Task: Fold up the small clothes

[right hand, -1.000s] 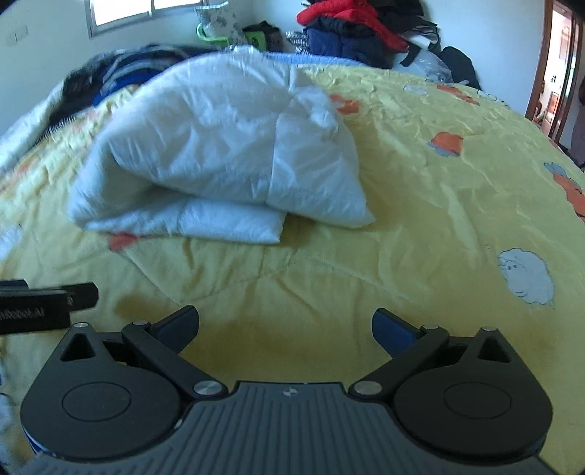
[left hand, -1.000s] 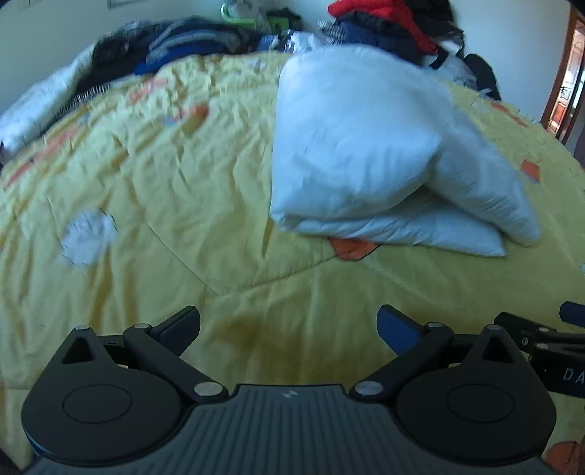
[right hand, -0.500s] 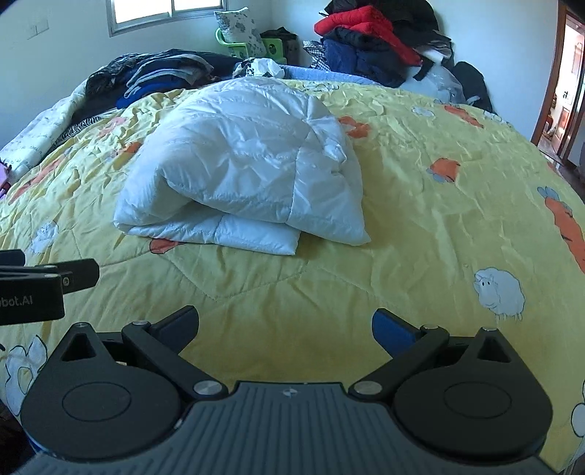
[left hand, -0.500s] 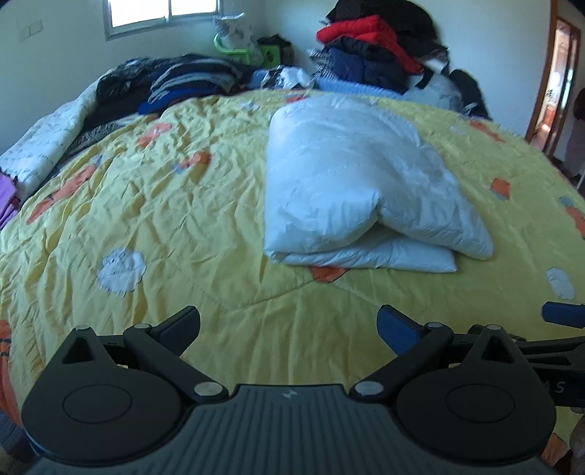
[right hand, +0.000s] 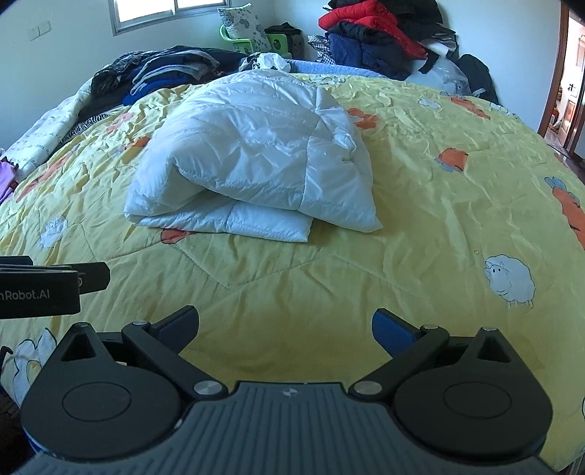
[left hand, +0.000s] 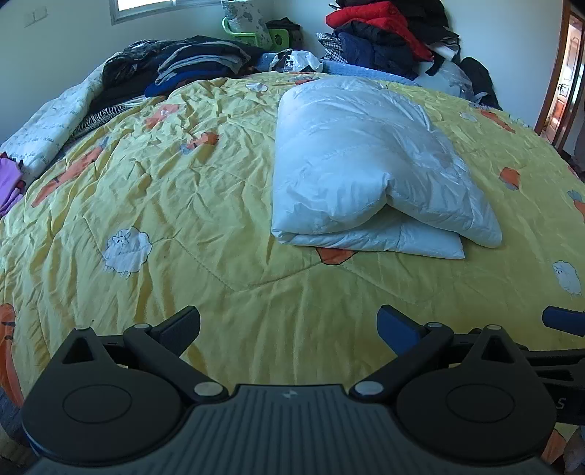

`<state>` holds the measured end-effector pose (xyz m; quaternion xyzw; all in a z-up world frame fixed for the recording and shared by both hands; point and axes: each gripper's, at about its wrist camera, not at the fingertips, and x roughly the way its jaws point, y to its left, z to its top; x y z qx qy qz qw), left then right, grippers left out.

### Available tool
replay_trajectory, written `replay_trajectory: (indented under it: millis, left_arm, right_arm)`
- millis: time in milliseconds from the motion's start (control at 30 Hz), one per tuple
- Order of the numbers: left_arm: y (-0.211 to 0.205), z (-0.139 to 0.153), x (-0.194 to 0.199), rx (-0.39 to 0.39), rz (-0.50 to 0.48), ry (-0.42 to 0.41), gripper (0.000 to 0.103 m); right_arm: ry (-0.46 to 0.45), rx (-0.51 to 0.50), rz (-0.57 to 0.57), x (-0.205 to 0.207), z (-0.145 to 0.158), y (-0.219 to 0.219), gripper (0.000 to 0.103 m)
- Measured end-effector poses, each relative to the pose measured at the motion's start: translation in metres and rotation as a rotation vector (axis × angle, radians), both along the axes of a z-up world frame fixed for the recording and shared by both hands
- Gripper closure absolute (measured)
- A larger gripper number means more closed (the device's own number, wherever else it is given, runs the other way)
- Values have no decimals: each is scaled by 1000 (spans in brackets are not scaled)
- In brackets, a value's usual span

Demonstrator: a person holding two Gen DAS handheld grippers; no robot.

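A white puffy quilted garment (left hand: 358, 168) lies folded in a thick bundle on the yellow bedspread (left hand: 182, 204); it also shows in the right wrist view (right hand: 256, 157). My left gripper (left hand: 289, 323) is open and empty, held above the near part of the bed, well short of the bundle. My right gripper (right hand: 285, 323) is also open and empty, to the right of the left one and equally far back. The right gripper's fingertip (left hand: 563, 321) shows at the left view's right edge.
Piles of dark clothes (left hand: 190, 62) and red and navy jackets (left hand: 380, 33) lie along the bed's far side. A white patterned blanket (left hand: 55, 120) hangs at the left edge. A doorway (left hand: 563, 84) is at the right. The left gripper's body (right hand: 40, 288) shows at the right view's left edge.
Both grippers have pulled back and up from the folded white garment, which now looks smaller and farther away. Both stayed open.
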<state>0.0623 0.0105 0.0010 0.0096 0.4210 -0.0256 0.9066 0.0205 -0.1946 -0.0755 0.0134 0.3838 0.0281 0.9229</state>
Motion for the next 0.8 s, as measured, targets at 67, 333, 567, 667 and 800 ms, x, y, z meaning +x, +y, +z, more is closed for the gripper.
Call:
replay_trajectory:
  millis: [67,333,567,667,800]
  left_arm:
    - [0,0,0,-6,-5,5,0]
    - [1,-3,2,-7,0,18,0]
    - [-1,-5,4,-4,-10,21,0]
    - [-1,-7,5,-7,-11,28,0]
    - [-1,-7,6,-8,-12,30,0]
  right_arm:
    - [2,6,-2,0,-1,0,1]
    - [12,17,-3,1,-3,0,1]
    - [15,14,-6,4,-4,-2,1]
    - [22,21,-14,4,-6,-3,1]
    - [27,31,-18,6,-7,-5,1]
